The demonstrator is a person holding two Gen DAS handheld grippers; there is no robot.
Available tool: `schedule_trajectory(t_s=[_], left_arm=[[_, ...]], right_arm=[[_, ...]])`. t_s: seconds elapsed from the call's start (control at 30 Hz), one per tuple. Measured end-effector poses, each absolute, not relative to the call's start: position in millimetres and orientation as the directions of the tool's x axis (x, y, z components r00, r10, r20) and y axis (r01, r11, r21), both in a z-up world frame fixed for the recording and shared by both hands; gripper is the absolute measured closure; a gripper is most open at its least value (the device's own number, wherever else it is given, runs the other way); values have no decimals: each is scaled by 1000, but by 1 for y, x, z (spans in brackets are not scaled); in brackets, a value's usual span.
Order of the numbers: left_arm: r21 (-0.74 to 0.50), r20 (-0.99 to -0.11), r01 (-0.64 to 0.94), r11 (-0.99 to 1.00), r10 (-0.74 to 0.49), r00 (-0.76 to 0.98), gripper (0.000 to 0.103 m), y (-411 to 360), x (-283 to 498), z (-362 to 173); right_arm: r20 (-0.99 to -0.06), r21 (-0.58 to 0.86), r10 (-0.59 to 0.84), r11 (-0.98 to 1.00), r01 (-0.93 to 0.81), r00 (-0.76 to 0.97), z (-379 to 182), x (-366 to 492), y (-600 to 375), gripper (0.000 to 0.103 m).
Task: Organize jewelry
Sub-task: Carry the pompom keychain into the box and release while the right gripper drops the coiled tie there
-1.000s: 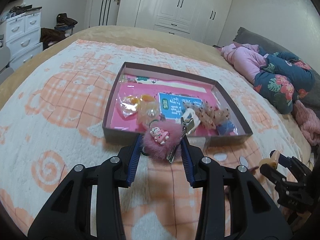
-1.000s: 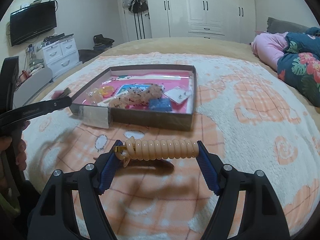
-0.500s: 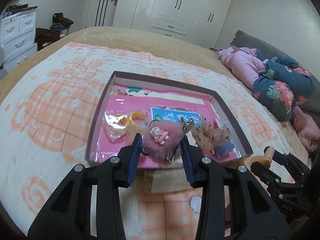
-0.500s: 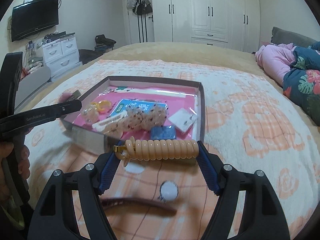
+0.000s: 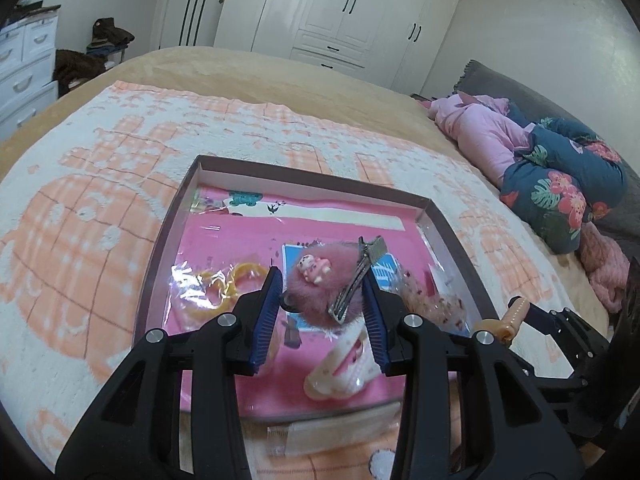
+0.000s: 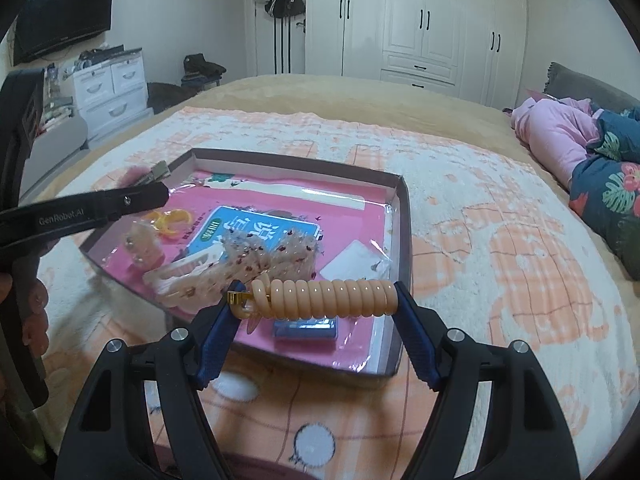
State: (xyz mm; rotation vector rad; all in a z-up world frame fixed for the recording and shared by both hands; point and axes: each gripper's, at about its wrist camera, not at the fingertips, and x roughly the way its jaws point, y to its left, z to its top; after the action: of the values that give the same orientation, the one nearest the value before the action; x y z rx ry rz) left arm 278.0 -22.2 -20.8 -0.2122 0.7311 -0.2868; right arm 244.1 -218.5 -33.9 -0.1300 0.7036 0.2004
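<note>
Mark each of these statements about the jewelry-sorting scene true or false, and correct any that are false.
1. The left gripper is shut on a pink fluffy hair clip. True.
2. The right gripper is empty. False: it holds a peach spiral hair tie end to end between its fingers.
3. The shallow box sits on a blanket with an orange and white pattern. True.
4. The box has nothing in it. False: it already holds several accessories, among them a small blue packet.
5. The wardrobe doors are white. True.
</note>
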Motion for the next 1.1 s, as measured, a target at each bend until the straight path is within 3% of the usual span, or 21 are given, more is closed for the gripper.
schedule_trajectory(t_s=[0.5, 1.1], left_arm=[[-307, -641, 156, 939, -325, 696, 73, -15, 301, -33], [-299, -657, 179, 937, -338, 674, 69, -21, 308, -46]], right_arm=[[-709, -11, 170, 968, -252, 684, -54, 279, -198, 31], [-706, 28, 217, 960, -279, 674, -55, 264, -196, 28]])
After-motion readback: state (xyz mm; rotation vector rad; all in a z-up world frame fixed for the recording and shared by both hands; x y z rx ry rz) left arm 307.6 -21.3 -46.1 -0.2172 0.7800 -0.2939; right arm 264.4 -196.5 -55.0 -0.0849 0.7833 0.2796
